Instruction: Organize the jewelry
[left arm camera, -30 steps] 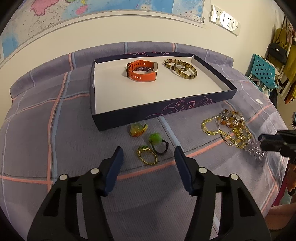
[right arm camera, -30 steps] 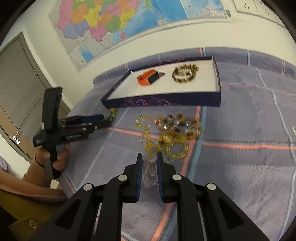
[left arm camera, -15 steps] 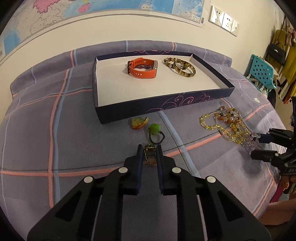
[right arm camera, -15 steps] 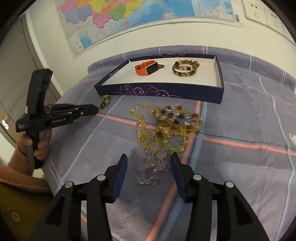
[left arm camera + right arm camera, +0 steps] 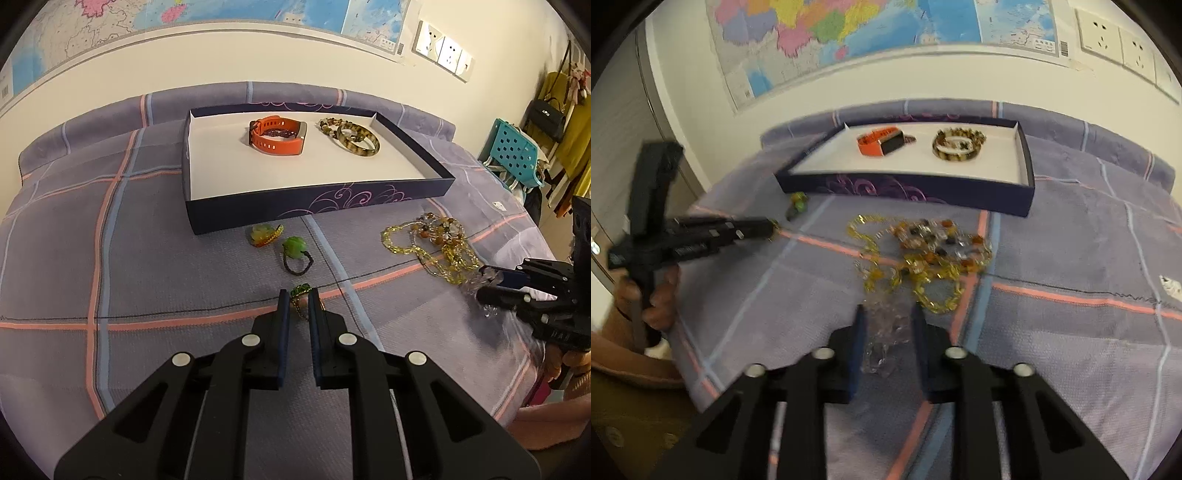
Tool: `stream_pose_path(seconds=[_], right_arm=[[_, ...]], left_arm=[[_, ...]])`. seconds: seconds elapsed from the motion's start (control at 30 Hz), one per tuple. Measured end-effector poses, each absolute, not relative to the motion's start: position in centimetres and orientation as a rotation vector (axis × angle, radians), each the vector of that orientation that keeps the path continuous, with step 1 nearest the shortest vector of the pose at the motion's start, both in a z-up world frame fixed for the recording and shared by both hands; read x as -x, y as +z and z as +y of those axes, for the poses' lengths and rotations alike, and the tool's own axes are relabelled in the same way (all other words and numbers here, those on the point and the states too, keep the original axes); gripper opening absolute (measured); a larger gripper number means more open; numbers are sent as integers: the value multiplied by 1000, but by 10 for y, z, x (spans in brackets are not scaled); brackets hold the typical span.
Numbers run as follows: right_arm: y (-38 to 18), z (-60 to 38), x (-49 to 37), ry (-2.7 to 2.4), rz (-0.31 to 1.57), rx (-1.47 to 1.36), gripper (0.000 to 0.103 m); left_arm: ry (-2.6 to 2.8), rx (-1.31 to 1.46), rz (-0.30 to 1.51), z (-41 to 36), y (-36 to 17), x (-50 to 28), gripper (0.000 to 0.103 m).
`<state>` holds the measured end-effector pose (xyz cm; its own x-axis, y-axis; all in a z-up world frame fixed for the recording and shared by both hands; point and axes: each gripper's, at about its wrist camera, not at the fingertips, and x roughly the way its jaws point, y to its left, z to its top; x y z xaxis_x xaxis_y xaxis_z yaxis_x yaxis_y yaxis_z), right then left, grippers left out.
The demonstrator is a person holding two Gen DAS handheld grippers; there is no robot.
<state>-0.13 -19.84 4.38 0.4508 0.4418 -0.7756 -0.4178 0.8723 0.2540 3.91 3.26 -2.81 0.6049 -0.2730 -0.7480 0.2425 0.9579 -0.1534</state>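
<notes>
My left gripper point(image 5: 298, 295) is shut on a small gold-and-green ring point(image 5: 301, 295) lying on the purple plaid cloth. A green bead ring point(image 5: 294, 248) and a yellow-orange ring point(image 5: 263, 235) lie just beyond it. The navy box point(image 5: 314, 206) holds an orange watch point(image 5: 277, 135) and a tortoiseshell bangle point(image 5: 357, 139). A heap of yellow and amber necklaces point(image 5: 923, 254) lies to the right. My right gripper point(image 5: 888, 317) is open, its fingers either side of a clear crystal necklace point(image 5: 886, 332). It also shows in the left wrist view point(image 5: 491, 286).
The cloth-covered table point(image 5: 110, 258) ends at a wall with a map behind the box. A teal chair point(image 5: 517, 151) and hanging bags stand at the far right. A small white tag point(image 5: 1169, 286) lies on the cloth to the right.
My left gripper closed on the gold-and-green ring and has stayed there. My right gripper opened from the crystal necklace, then moved forward and narrowed around it.
</notes>
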Motion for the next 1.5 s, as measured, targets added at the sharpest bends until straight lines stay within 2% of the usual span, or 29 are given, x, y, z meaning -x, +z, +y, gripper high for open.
stream_pose_path(seconds=[0.03,0.87,1.5], right_arm=[[47,-200,1,540,962,-44,8],[102,-204,-22,620,832,-148,8],[131,-202,-99,583,745,-127,8]], left_arm=[[-303,40,869,32,-27,-38,11],[-363,55,778,32,9,-31,11],[-345,3,711,25,42,-88,11]])
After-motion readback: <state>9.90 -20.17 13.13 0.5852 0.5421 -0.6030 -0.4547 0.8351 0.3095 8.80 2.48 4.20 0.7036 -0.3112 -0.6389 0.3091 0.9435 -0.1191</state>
